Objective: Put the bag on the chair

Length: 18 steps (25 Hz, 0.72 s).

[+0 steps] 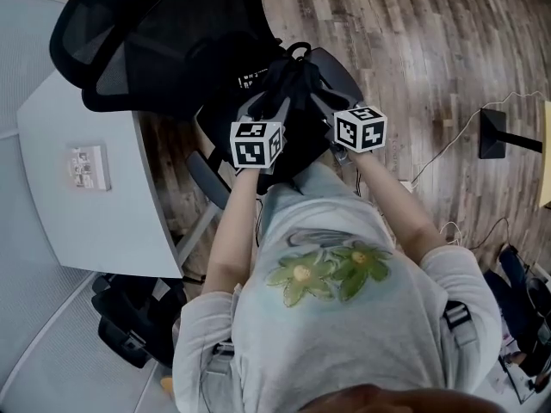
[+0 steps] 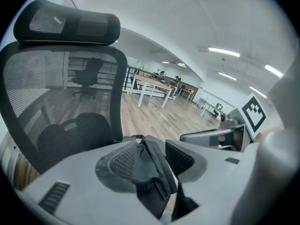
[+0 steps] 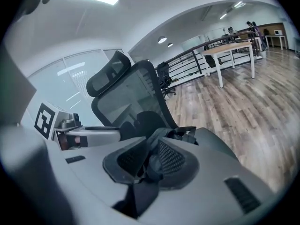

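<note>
A black bag [image 1: 297,149] hangs between my two grippers over the seat of the black mesh office chair [image 1: 146,50], its handles [image 1: 297,58] bunched just beyond the fingertips. My left gripper [image 1: 263,108] has its jaws wide apart. In the left gripper view a black strap [image 2: 150,172] lies between them, resting on the left pad with a gap to the right pad. My right gripper [image 1: 325,101] is closed on another black strap [image 3: 145,186], pinched between its mesh pads [image 3: 171,161]. The chair's backrest [image 2: 61,102] rises close ahead of both.
A white desk [image 1: 95,205] with a small card [image 1: 88,166] stands at the left. A second black chair base [image 1: 129,321] sits under it. On the wooden floor at the right is a black stand [image 1: 495,134] with trailing cables.
</note>
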{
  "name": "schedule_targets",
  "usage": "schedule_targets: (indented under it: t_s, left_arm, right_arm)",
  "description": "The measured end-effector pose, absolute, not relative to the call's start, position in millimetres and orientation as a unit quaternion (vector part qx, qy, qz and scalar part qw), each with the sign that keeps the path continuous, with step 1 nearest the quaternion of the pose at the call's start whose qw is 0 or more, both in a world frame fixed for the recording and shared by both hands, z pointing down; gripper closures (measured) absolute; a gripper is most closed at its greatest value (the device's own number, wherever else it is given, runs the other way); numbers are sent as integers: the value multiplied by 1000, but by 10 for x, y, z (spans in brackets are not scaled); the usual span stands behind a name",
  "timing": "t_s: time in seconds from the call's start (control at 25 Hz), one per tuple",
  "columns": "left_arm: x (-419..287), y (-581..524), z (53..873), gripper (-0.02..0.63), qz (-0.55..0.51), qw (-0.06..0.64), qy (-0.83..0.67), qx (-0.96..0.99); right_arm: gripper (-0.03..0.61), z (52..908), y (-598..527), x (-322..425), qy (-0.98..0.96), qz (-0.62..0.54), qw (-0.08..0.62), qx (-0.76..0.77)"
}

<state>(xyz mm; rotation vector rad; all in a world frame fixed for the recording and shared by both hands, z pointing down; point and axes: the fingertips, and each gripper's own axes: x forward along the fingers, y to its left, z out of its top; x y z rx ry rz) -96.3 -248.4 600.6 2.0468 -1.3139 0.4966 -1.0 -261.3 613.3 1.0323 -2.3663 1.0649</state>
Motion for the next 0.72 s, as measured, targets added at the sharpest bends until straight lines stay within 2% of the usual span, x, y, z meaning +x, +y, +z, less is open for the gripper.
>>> schedule_targets:
  t_s: [0.24, 0.32, 0.56, 0.72]
  left_arm:
    - [-857, -2379, 5663, 476, 168, 297, -507, 791]
    - [-822, -2321, 5610, 534, 166, 294, -503, 795]
    - [-742, -2125, 5491, 595, 174, 277, -500, 802]
    - [-740, -2057, 5340, 597, 158, 276, -503, 803]
  right_arm:
    - [566, 5759, -2496, 10, -848, 367, 124, 362]
    - [569, 5667, -2447, 1, -853, 363, 119, 356]
    - [569, 5420, -2246, -51, -871, 346, 97, 334]
    - [569, 5332, -2163, -94, -877, 340, 92, 327]
